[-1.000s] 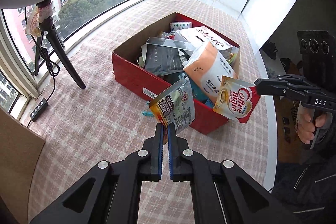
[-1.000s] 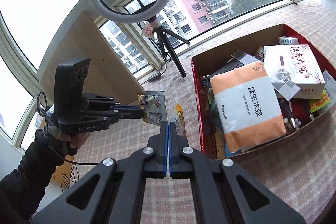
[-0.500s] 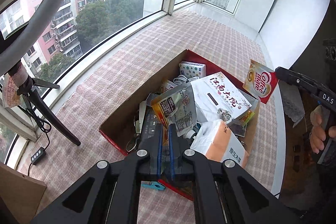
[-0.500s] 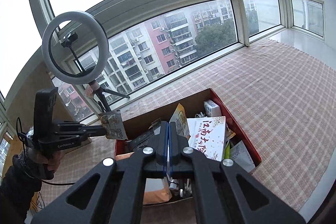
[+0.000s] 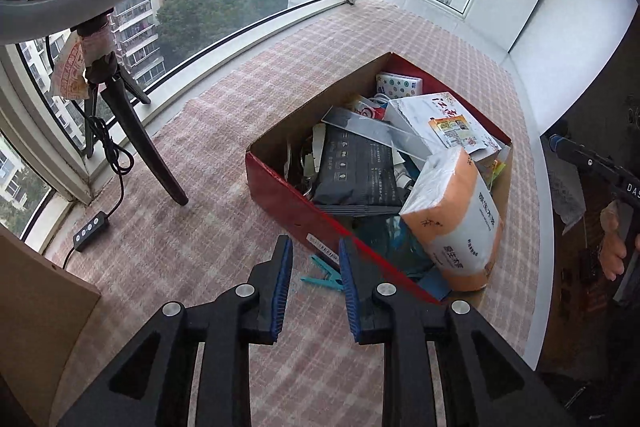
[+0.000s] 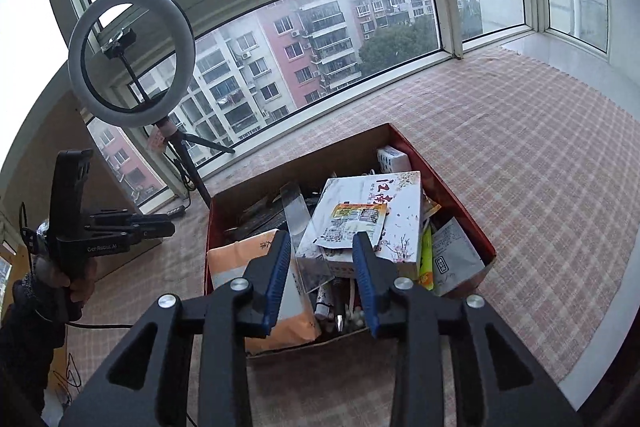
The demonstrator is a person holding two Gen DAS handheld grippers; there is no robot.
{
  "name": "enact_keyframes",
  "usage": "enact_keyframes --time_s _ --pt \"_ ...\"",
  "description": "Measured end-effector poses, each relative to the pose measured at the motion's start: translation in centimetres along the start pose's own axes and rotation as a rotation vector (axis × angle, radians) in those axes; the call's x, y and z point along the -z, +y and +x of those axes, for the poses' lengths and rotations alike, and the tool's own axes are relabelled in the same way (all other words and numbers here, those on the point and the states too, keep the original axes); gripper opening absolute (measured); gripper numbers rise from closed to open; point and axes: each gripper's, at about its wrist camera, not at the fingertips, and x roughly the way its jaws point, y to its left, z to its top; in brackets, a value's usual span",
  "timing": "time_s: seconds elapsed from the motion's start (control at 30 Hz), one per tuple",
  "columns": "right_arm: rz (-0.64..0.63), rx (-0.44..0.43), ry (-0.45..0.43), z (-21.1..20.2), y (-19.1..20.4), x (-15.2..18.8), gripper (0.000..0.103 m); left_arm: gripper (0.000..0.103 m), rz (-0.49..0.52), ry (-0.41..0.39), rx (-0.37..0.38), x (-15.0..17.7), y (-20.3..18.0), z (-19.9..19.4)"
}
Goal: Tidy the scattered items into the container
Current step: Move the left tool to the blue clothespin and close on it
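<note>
Red cardboard box [image 5: 280, 183] sits on the checked pink cloth [image 5: 192, 235] that covers the worktop by the window. It is full of things. A big orange and white tissue pack [image 5: 460, 223] leans at the near end, with a black pouch [image 5: 356, 171] beside it. A white box with flowers on it [image 6: 396, 223] lies farther back, and a small orange and yellow sachet [image 6: 352, 223] rests on top of that white box. A spotted white pack [image 5: 400, 85] is at the far end.

One teal clothes peg [image 5: 322, 273] lies on the cloth, just outside the box, near its corner.

Both pairs of tongs are spread apart and grip nothing. The left tongs [image 5: 314, 287] hang over the peg. The right tongs [image 6: 322, 281] hang over the box. A ring light on a tripod [image 6: 128, 67] stands by the window.
</note>
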Motion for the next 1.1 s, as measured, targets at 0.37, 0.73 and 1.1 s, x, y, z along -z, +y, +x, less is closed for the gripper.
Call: enact_keyframes --time_s 0.37,0.73,1.1 --pt "0.064 0.015 0.074 -1.4 1.7 7.2 0.035 0.023 -0.059 0.026 -0.001 6.6 1.3 3.2" --pt "0.096 0.056 0.142 -2.0 1.7 10.6 0.035 0.036 0.249 0.089 0.073 5.0 -0.9 8.8" --pt "0.139 0.071 0.198 0.5 1.5 11.2 0.035 0.044 0.424 0.121 0.215 3.3 -0.1 11.6"
